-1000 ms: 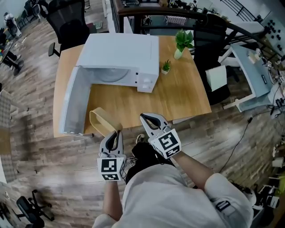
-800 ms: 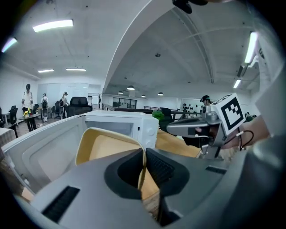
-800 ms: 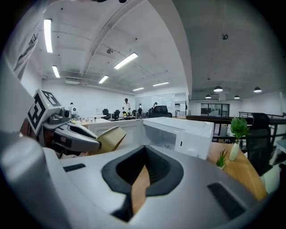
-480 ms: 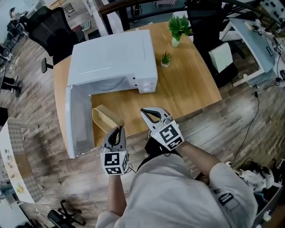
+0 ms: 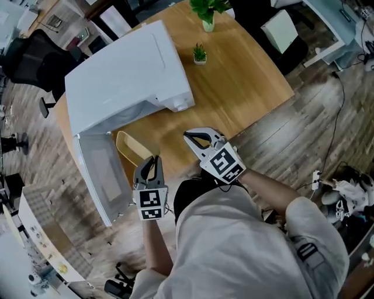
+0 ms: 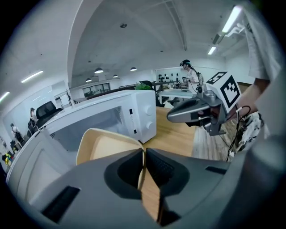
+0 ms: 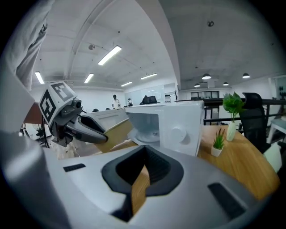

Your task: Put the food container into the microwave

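The white microwave (image 5: 128, 76) stands on the wooden table (image 5: 234, 87) with its door (image 5: 102, 181) swung wide open toward me. A tan food container (image 5: 130, 149) hangs tilted in front of the open cavity, beside the door. My left gripper (image 5: 153, 163) is shut on its near rim; in the left gripper view the thin wall of the container (image 6: 105, 145) runs between the jaws of the left gripper (image 6: 144, 154). My right gripper (image 5: 190, 139) hovers just right of it over the table's front edge, shut and holding nothing. The right gripper view shows the microwave (image 7: 178, 120) cavity and its turntable.
A small potted plant (image 5: 200, 54) and a taller one (image 5: 205, 9) stand on the table right of the microwave. A black office chair (image 5: 29, 58) is at the far left. Wooden floor surrounds the table, with cables at the right.
The head view has swung, so the microwave and table now look rotated. The left gripper keeps the container, now closer to the open door. The right gripper stays beside it.
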Demonstrator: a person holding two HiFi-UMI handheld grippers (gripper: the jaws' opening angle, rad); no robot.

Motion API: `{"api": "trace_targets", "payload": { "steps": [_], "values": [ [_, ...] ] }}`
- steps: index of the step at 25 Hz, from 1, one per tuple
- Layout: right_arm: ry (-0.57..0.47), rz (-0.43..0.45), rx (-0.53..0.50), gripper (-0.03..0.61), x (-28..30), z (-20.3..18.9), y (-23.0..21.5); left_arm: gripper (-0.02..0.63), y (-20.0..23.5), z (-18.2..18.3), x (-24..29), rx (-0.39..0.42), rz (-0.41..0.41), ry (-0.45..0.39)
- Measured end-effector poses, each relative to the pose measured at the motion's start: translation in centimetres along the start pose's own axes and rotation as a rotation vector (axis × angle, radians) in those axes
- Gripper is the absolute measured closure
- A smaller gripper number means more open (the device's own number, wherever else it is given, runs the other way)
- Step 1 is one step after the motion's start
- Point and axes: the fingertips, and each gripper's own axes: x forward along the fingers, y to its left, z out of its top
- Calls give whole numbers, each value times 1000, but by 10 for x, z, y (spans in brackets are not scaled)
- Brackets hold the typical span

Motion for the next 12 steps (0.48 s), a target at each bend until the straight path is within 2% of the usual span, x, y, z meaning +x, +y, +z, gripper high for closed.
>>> {"api": "trace_targets", "payload": {
  "steps": [5, 12],
  "values": [
    [21, -48, 54, 574, 7, -17, -8, 578, -1, -3, 22, 127, -59, 59],
    [27, -145, 121, 574, 11, -25, -17, 578, 8, -4, 44, 195, -146, 104]
  ]
}}
